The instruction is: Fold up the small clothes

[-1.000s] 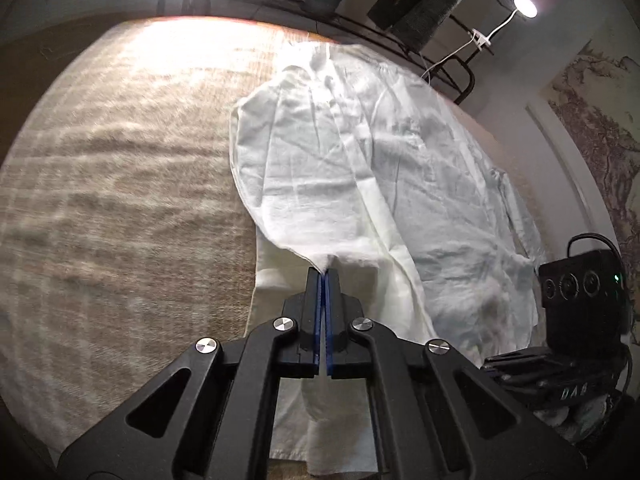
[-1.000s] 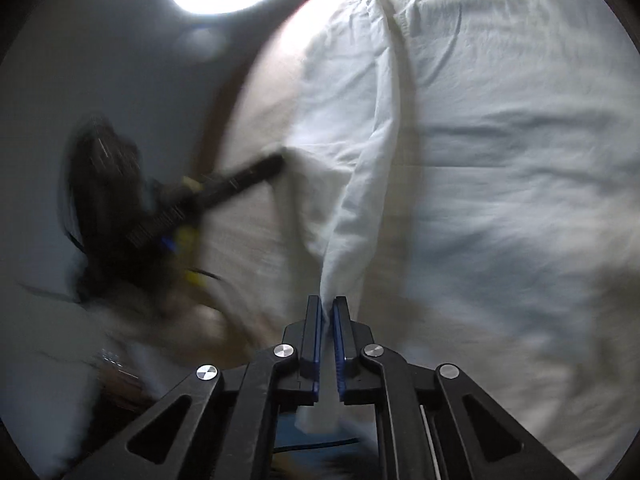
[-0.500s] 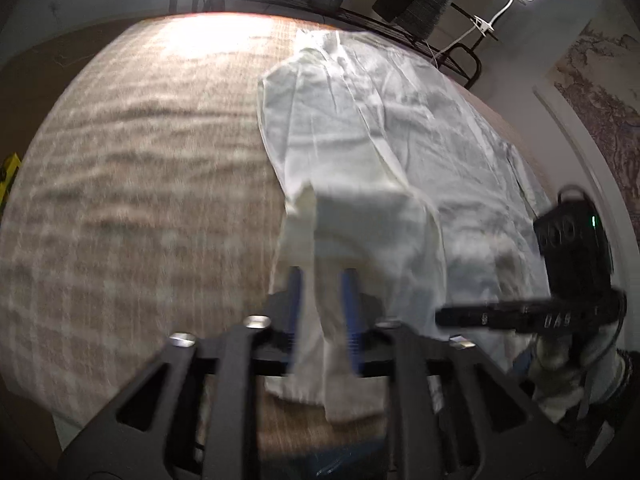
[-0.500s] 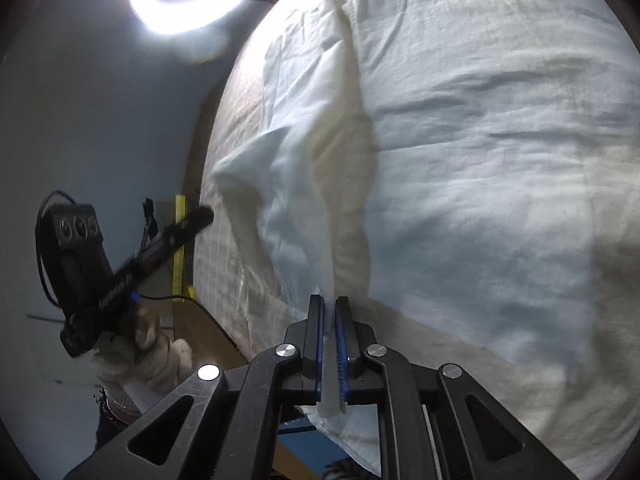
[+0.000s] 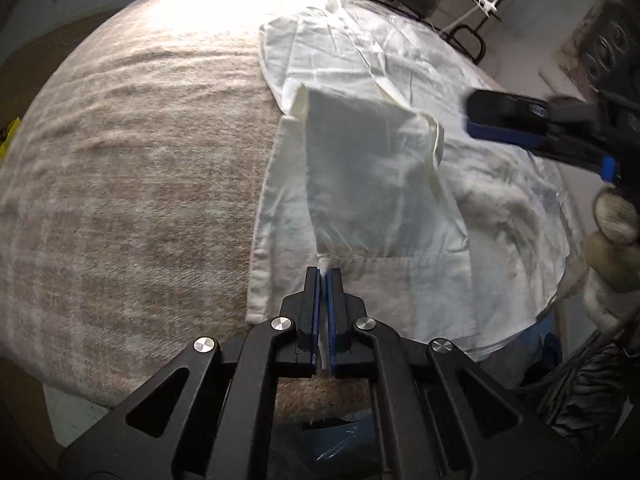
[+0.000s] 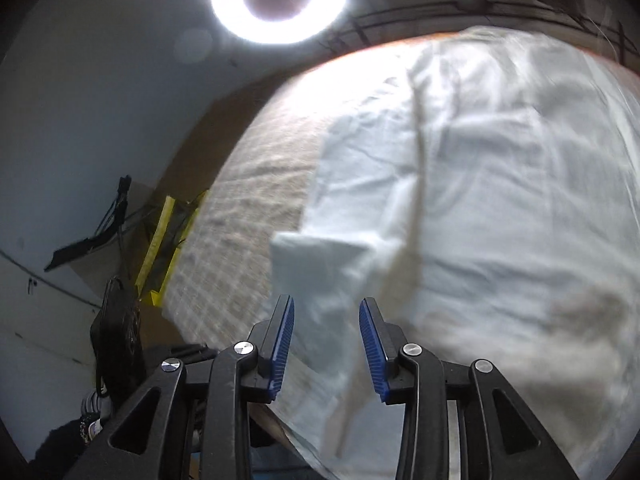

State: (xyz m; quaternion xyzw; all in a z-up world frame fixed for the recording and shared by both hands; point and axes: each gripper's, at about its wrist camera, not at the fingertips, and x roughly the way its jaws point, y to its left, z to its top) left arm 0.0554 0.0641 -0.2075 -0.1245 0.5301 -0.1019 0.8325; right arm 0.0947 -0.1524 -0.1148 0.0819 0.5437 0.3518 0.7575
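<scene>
Right black two-finger gripper (image 6: pixel 326 344) has just been opening — jaws now apart, fabric lying below and between them but not pinched, so its corner is let go. Left black gripper (image 5: pixel 322 280) re-closed, pads clamped on a white fabric edge. The white crumpled cotton garment (image 5: pixel 400 168) lies spread over the right half of the beige woven table cover (image 5: pixel 140 184), sleeve flap now folded inward over the body — likely one fold done. Folded flap sits just ahead of left gripper.
</scene>
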